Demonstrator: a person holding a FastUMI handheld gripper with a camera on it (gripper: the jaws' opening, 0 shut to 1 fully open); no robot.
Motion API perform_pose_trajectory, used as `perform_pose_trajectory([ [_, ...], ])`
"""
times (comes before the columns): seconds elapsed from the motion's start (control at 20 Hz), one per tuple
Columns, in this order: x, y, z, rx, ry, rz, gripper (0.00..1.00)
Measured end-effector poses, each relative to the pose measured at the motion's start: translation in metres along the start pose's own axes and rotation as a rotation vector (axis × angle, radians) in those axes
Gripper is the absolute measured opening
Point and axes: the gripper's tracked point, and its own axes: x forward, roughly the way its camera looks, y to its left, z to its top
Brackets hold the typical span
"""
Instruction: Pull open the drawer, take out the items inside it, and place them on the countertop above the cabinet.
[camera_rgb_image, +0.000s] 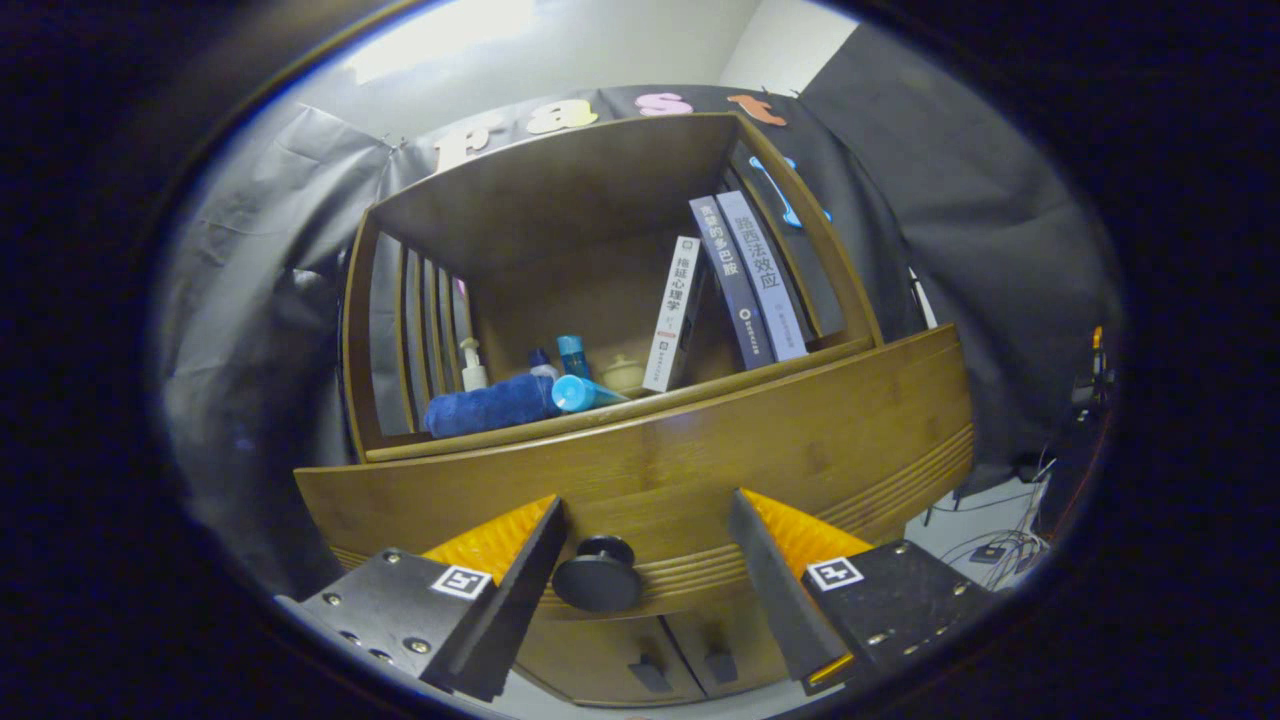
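Observation:
A wooden cabinet's drawer front (760, 440) faces me, and its inside is hidden. Its round black knob (598, 575) sits low between my fingers. My gripper (648, 498) is open, its jaws straddling the knob. The left finger (520, 590) is right beside the knob, maybe touching it, while the right finger (765, 580) stands well apart from it. The countertop (800, 362) runs just above the drawer, under an open wooden shelf box (560, 190).
On the countertop lie a rolled blue towel (485, 408), a blue tube (580, 393), a pump bottle (472, 366), small bottles and a pot. Several books (745, 280) lean at the right. Two cabinet doors with small handles (650, 672) sit below the drawer. Cables (985, 545) lie on the floor at right.

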Motion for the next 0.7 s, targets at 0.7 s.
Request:
perform_pose_trajectory([
  [0.7, 0.068, 0.011, 0.0, -0.156, -0.14, 0.009, 0.99],
])
